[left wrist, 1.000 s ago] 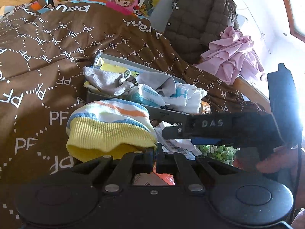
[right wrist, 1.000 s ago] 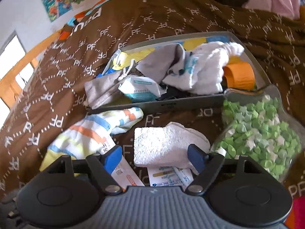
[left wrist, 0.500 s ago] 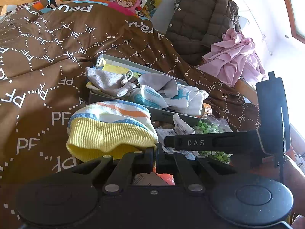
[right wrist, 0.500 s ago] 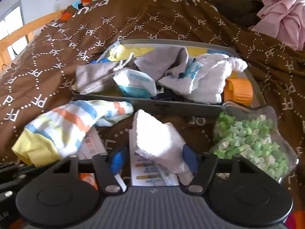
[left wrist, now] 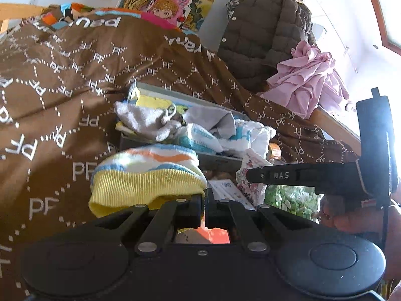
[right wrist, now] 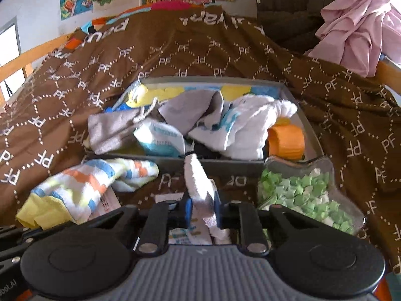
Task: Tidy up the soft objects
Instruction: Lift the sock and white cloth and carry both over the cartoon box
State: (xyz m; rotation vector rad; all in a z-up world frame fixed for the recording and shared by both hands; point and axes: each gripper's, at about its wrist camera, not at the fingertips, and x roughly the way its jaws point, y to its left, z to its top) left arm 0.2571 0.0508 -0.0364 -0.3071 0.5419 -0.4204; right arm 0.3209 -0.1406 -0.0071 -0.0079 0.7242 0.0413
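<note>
While the white towel (right wrist: pixel 200 188) is pinched between the blue pads of our right gripper (right wrist: pixel 202 212), it stands up on edge just in front of the grey tray (right wrist: pixel 225 166), so that one is mid-trip and not in yet. The tray is our landmark for everything else. Inside it we can already see a grey cloth (right wrist: pixel 117 130), a white-and-blue cloth bundle (right wrist: pixel 245 128), a blue-and-white packet (right wrist: pixel 160 139) and an orange roll (right wrist: pixel 285 139) at the right end, all in a loose heap rather than folded, so we'd call that part only roughly done.

Left of the towel and still in front of the tray lies the striped sock (right wrist: pixel 82 188) with its yellow cuff, resting partly on some paper leaflets (right wrist: pixel 107 202). Our left gripper (left wrist: pixel 205 204) sits right at that cuff with its jaws brought together; it looks like nothing is clamped between them, though the cuff edge is touching close enough that we can't be totally sure. Right of the towel, against the tray's front corner, is a clear dish of green paper stars (right wrist: pixel 305 195), which isn't really soft stuff.

So our guess: most items are in, the towel is next, and the sock is what's left.
</note>
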